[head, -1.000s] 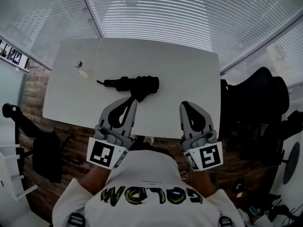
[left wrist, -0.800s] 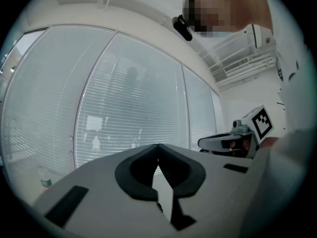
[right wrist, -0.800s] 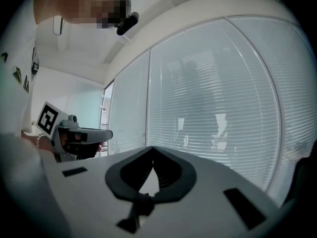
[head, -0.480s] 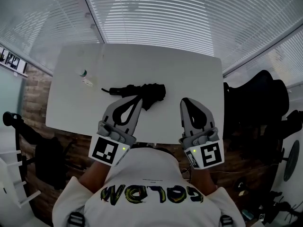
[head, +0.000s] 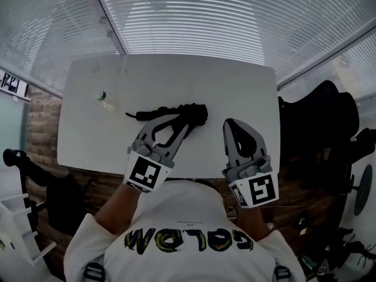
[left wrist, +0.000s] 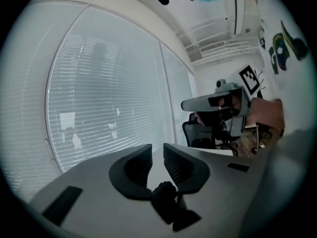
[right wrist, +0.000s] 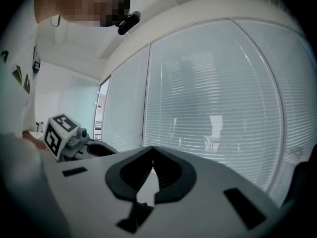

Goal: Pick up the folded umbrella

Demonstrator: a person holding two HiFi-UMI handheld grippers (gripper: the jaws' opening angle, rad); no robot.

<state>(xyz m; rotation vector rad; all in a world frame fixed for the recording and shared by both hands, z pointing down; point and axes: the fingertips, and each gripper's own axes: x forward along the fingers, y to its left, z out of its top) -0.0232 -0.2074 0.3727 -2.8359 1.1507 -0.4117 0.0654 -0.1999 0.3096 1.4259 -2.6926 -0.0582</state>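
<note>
A white table (head: 235, 87) carries a black folded umbrella (head: 197, 113) and a small object (head: 104, 98).

White rectangular table (head: 235, 81) sits in a corner of tall windows covered by white horizontal blinds (head: 194, 16), with soft, even daylight coming through. Brown brick-pattern floor (head: 41, 122) shows along the table's left edge. Black office chair (head: 320, 122) stands right of the table, another dark chair (head: 59, 195) lower left.

Yellow lettering on the person's shirt (head: 188, 241) appears upside down and illegible. Square markers sit on the left tool (head: 189, 114) and right tool (head: 232, 126).
</note>
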